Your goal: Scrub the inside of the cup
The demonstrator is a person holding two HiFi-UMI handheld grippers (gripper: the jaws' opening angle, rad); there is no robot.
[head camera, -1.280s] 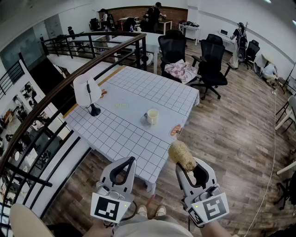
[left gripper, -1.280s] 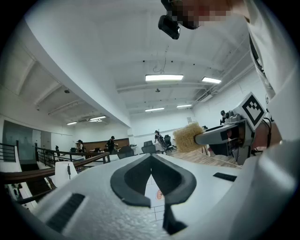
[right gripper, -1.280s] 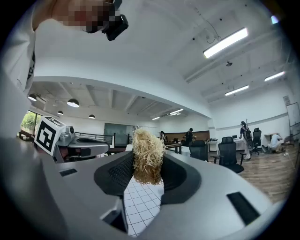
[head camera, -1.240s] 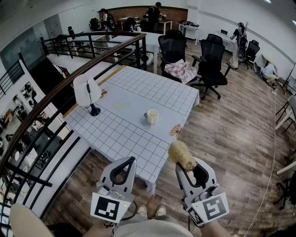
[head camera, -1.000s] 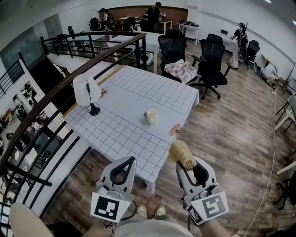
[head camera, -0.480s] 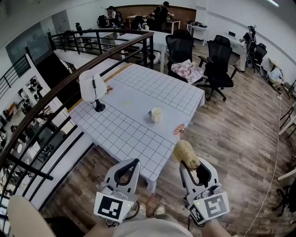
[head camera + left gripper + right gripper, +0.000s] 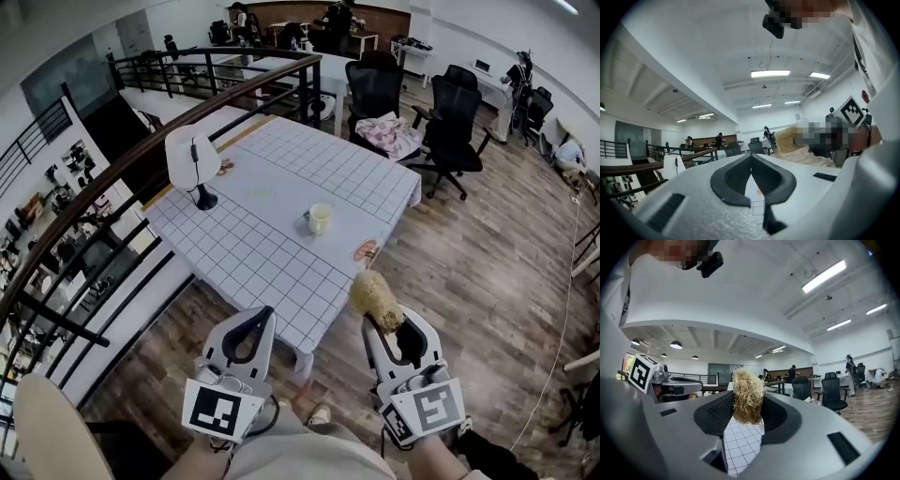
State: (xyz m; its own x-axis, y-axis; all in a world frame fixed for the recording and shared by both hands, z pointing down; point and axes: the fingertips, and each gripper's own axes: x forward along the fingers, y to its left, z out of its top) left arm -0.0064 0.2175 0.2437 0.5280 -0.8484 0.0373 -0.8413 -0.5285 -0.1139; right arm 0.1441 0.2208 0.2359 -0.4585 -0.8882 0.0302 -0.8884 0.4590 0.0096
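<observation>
One cup, pale and upright, mouth up, stands on the grid-cloth table. It sits toward the right side, with nothing in it that I can make out from here. A white lamp stands at the table's left edge, and black office chairs are at the far end.

Both tools are well apart from the cup, held off the near corner of the table over the wood floor.
- Right gripper: jaws clamped on a tuft of straw-coloured scrubber. Its own view shows the fibres pinched between the pads and sticking out in front of them.
- Left gripper: jaws pressed together with nothing between them. Its own view shows the tips meeting.

Step in hand, as I judge it: the approach, with no scrubbing begun and the cup untouched.

Next move likely calls for closing the gap to the table. The left claw would have to open to take the cup by its wall and steady it. Then the scrubber needs lining up over the mouth and going in straight — an unheld cup would probably slide or tip under the push.
</observation>
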